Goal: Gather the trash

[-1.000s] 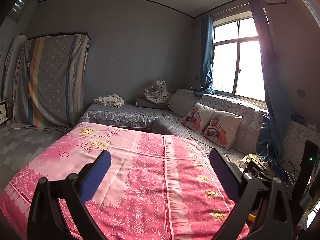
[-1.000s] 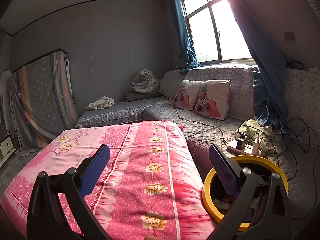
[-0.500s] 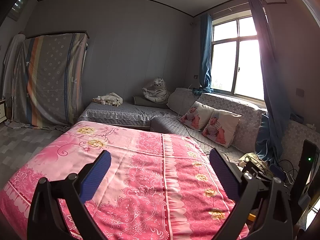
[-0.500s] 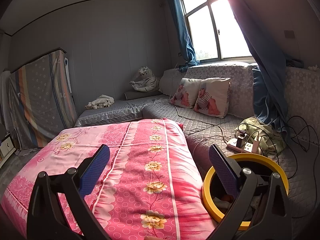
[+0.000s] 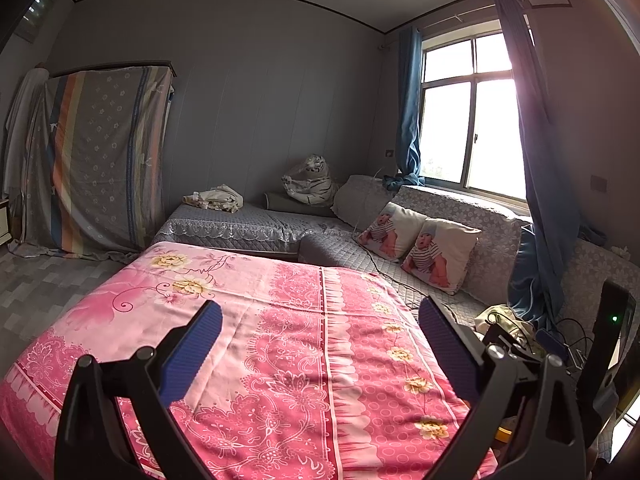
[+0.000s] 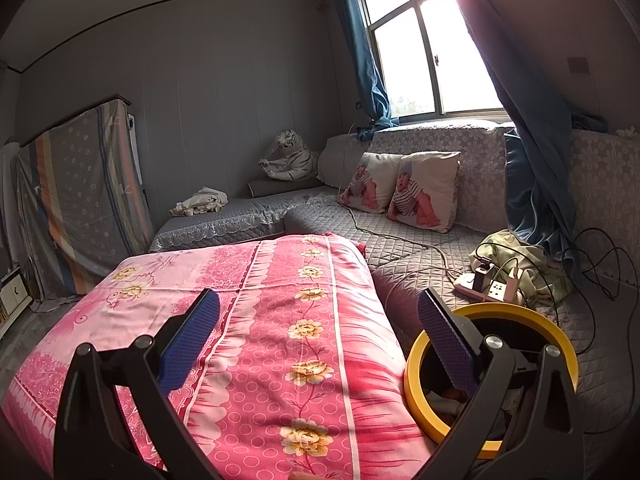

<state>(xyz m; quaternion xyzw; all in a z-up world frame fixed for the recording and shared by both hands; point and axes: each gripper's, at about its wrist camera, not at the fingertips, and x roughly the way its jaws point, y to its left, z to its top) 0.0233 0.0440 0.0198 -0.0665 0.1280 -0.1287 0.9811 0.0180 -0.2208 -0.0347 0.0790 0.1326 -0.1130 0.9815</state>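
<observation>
A round bin with a yellow rim [image 6: 558, 338] stands on the grey quilted sofa beside the pink table, with crumpled scraps showing inside it. My right gripper [image 6: 318, 330] hovers open above the pink flowered cloth [image 6: 280, 320], its right finger just left of the bin's rim, nothing between its blue pads [image 6: 188, 344]. My left gripper [image 5: 320, 342] also hangs open over the same cloth [image 5: 280, 340], holding nothing. A sliver of the yellow rim [image 5: 502, 434] peeks out behind its right finger. No loose trash shows on the cloth.
A power strip [image 6: 486, 286] with chargers and cables lies on the sofa beyond the bin, next to a green cloth heap [image 6: 520, 254]. Two baby-print pillows [image 6: 400, 190], a plush tiger [image 6: 290, 156], a rumpled rag [image 6: 200, 202] and blue curtains [image 6: 532, 120] are further back.
Both cameras have tilted slightly upward, so the room sits a little lower in view. Both grippers stay open and hold nothing.
</observation>
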